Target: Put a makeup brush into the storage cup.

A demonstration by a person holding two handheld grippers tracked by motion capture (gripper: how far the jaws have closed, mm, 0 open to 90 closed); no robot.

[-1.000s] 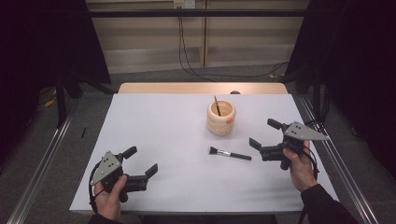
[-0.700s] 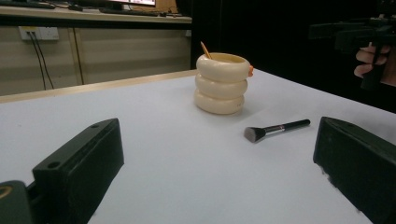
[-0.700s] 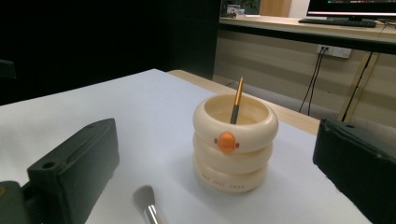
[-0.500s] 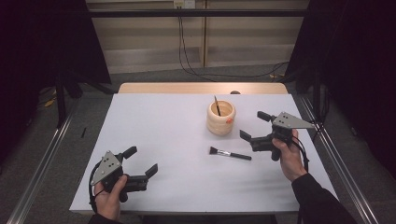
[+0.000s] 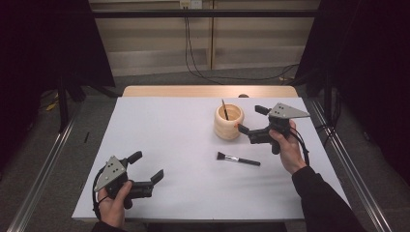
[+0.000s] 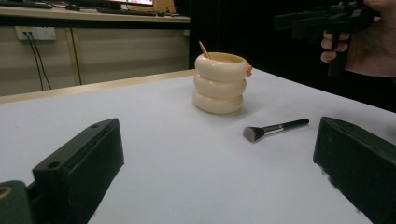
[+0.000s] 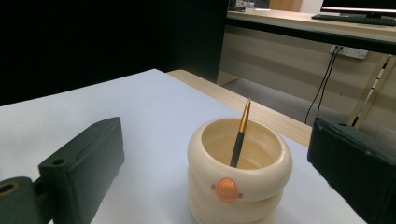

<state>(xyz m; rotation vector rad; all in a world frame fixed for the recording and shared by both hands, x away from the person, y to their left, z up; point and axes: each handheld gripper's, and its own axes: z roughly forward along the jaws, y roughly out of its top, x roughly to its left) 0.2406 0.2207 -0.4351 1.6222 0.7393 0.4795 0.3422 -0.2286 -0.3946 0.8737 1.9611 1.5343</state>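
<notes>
Tabletop (image 5: 183, 145): white sheet. Right tongs (image 5: 251, 124) are held raised at the far right, jaws wide apart, nothing gripped, aimed left at the cream ringed holder (image 5: 228, 122) just beside them. Left tongs (image 5: 146, 169) are held low at the near left corner, jaws wide apart, nothing gripped. Makeup brush (image 5: 238, 159) lies flat near the holder, on its near side. A thin brush (image 7: 240, 134) stands tilted inside the holder.

A white table (image 5: 174, 145) carries a cream holder (image 5: 228, 123) and a brush (image 5: 238, 159).
</notes>
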